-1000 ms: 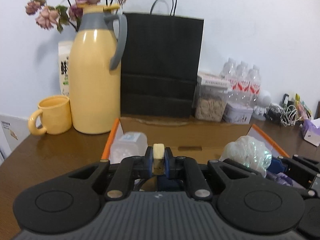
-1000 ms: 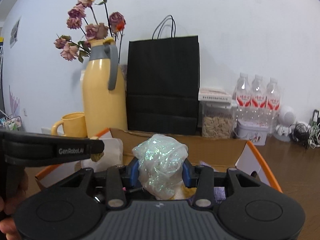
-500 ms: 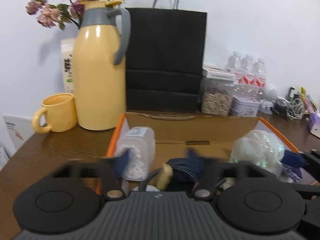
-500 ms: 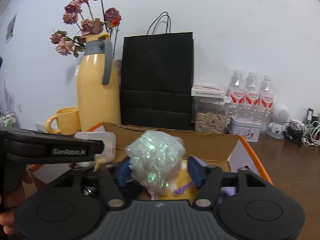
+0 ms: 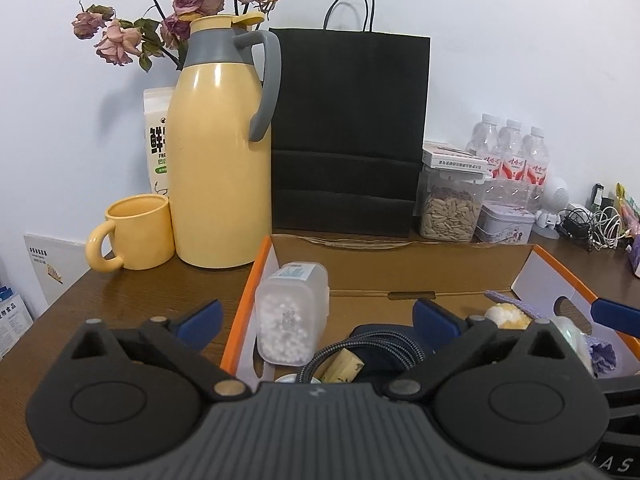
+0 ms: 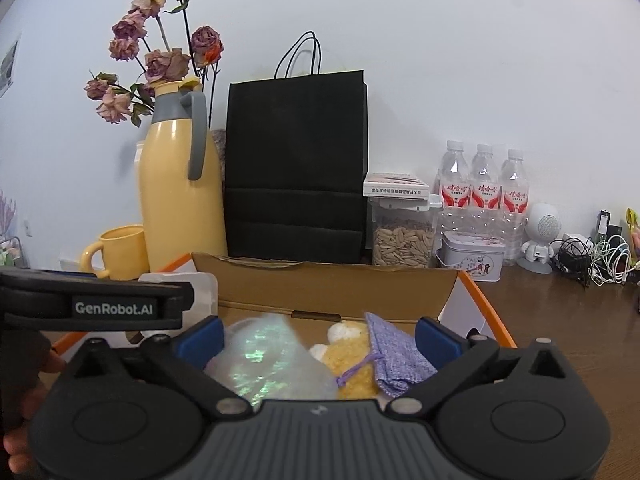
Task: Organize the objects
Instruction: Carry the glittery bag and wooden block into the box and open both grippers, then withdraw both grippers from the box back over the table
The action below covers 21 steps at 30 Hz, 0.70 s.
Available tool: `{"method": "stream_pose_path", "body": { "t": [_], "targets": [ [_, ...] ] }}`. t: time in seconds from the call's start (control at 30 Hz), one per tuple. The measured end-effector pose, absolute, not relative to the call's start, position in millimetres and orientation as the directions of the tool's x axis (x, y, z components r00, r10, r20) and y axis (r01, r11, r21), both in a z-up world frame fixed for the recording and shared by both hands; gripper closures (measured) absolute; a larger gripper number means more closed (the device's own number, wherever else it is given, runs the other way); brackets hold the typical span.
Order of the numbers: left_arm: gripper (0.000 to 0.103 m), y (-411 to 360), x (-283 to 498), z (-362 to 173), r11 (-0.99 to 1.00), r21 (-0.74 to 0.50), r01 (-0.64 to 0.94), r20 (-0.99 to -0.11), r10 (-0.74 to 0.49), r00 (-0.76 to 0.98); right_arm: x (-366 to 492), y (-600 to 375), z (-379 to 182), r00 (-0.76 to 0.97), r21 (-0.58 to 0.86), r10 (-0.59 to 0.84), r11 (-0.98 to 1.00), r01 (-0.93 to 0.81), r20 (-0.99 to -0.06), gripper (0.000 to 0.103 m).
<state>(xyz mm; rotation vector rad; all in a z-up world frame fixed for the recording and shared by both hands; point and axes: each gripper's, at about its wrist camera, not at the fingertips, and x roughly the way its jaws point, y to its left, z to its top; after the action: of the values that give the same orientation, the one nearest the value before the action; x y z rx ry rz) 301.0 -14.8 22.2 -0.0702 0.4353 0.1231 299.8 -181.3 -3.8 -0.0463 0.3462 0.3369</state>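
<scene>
From my left camera I see a butter-yellow thermos jug (image 5: 218,168) with a grey collar and handle, beside a matching yellow mug (image 5: 134,238). Dusty pink dried roses (image 5: 188,0) rise behind it. A plain matte black paper bag (image 5: 348,132) stands against a white wall. The table (image 5: 120,300) is dark brown wood grain. The cardboard box (image 5: 400,264) is tan inside with orange edges. In it I see a clear jar (image 5: 292,316) of white beads. My right camera shows an iridescent, green-shimmering plastic wrap (image 6: 268,360), a golden-yellow plush toy (image 6: 352,356) and a lilac woven pouch (image 6: 394,356). My gripper pads (image 6: 200,340) are blue on black arms.
</scene>
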Motion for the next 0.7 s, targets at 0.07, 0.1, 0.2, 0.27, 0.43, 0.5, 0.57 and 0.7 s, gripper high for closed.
{"method": "stream_pose_path", "body": {
  "t": [0.07, 0.1, 0.2, 0.27, 0.43, 0.5, 0.57, 0.7],
  "targets": [
    [0.0, -14.8, 300.1, 21.9, 0.99, -0.041, -0.134, -0.424, 0.104, 0.9, 298.3, -181.7, -2.8, 0.887, 0.011, 0.315, 0.944, -0.331, -0.337, 0.001],
    [0.0, -14.9, 300.1, 22.0, 0.99, -0.042, -0.134, -0.425, 0.103, 0.899, 297.5, -182.1, -2.3, 0.888, 0.011, 0.315, 0.944, -0.331, -0.335, 0.001],
    [0.0, -15.0, 297.7, 22.0, 0.99, -0.043, -0.132, -0.428, 0.101, 0.898, 295.6, -183.3, -0.9, 0.89, 0.01, 0.311, 0.945, -0.327, -0.333, 0.001],
    [0.0, -15.1, 294.8, 22.3, 0.99, -0.045, -0.13, -0.434, 0.098, 0.896, 293.3, -184.0, -0.4, 0.89, 0.008, 0.311, 0.945, -0.327, -0.333, 0.001],
    [0.0, -14.1, 286.8, 24.3, 0.992, -0.045, -0.121, -0.452, 0.087, 0.888, 284.1, -187.4, 2.1, 0.892, -0.006, 0.312, 0.943, -0.332, -0.326, 0.001],
    [0.0, -12.9, 281.9, 25.5, 0.992, -0.044, -0.117, -0.453, 0.084, 0.888, 278.7, -189.9, 3.6, 0.894, -0.011, 0.315, 0.942, -0.336, -0.318, 0.001],
    [0.0, -11.7, 276.1, 26.4, 0.993, -0.044, -0.111, -0.451, 0.079, 0.889, 273.9, -192.2, 5.1, 0.895, -0.015, 0.318, 0.941, -0.339, -0.313, 0.001],
    [0.0, -8.0, 264.6, 27.9, 0.993, -0.047, -0.111, -0.448, 0.078, 0.89, 262.2, -196.1, 6.8, 0.894, -0.03, 0.328, 0.935, -0.353, -0.306, 0.001]
  ]
}}
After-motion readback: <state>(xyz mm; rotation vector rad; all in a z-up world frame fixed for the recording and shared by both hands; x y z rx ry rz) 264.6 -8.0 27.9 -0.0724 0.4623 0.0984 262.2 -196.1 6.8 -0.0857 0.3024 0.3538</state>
